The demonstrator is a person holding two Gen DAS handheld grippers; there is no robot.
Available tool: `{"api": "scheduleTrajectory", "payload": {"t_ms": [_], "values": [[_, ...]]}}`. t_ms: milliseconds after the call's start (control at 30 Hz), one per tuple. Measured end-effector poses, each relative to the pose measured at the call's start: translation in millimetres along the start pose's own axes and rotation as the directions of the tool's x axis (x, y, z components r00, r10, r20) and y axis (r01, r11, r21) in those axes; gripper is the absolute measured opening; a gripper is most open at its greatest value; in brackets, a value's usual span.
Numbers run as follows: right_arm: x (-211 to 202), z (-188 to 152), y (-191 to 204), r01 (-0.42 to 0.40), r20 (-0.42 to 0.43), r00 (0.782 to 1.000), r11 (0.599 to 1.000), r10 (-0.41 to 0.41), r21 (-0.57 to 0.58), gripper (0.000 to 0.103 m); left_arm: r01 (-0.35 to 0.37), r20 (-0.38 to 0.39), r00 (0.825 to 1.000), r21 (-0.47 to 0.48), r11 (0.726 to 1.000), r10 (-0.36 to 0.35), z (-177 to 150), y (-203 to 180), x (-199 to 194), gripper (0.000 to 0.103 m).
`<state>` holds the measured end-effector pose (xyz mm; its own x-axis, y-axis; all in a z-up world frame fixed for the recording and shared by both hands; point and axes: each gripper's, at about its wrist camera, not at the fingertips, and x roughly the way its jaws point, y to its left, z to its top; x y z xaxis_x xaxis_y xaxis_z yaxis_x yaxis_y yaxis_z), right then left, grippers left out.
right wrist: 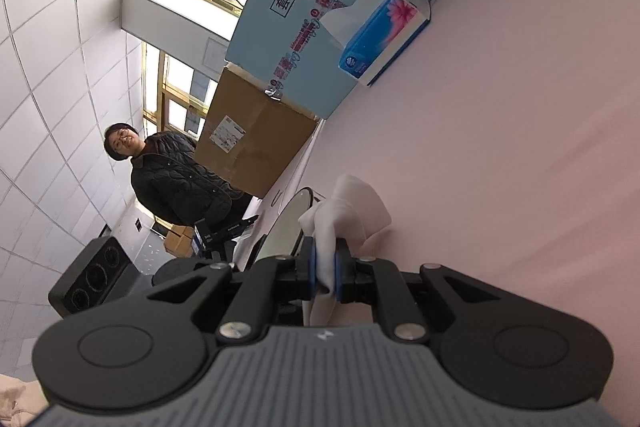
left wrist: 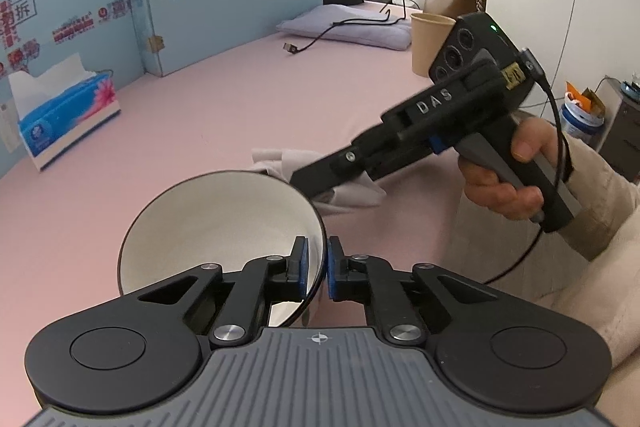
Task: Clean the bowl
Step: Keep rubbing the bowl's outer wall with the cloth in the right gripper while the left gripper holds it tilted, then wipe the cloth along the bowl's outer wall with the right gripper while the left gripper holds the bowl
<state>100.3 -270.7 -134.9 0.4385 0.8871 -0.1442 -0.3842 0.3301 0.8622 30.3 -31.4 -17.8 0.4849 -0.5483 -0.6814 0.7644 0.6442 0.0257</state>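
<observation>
Bowl position: the bowl (left wrist: 208, 227) is tipped on its side above the pink table (left wrist: 240, 107), its rim pinched between the blue pads of the left gripper (left wrist: 316, 267).
Left gripper: nearly closed, one pad inside the bowl and one outside, clamped on the rim.
Right gripper: the right gripper (right wrist: 325, 269) is nearly closed on a white tissue (right wrist: 340, 215), which bunches out past the pads just beside the bowl's edge (right wrist: 286, 227).
Right hand: a hand (left wrist: 508, 179) in a pale sleeve holds the right gripper's handle.
Bowl contents: nothing visible inside.
Bowl look: white inside, thin dark rim, glossy.
Tissue box: a blue tissue box (left wrist: 68, 123) stands on the table well apart from the bowl, one sheet sticking up from it.
Cup: a brown paper cup (left wrist: 428, 43) stands at the table's far side; its contents cannot be seen.
Bystander: a person (right wrist: 176, 179) in a dark jacket stands beyond the table.
</observation>
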Motion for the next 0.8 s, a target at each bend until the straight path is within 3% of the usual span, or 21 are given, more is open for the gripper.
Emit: {"api": "scheduleTrajectory", "payload": {"t_ms": [267, 800], "values": [[20.8, 22.9, -6.1, 0.012, -0.037, 0.999, 1.0, -0.011, 0.017, 0.012, 0.003, 0.007, 1.0, 0.009, 1.0, -0.003, -1.8, 0.4, -0.9, 0.013], [20.5, 21.5, -8.4, 0.007, -0.025, 1.0, 0.999, -0.006, 0.05, 0.012, -0.003, 0.004, 1.0, 0.015, 1.0, 0.003, -4.1, -0.7, 1.1, 0.015]]}}
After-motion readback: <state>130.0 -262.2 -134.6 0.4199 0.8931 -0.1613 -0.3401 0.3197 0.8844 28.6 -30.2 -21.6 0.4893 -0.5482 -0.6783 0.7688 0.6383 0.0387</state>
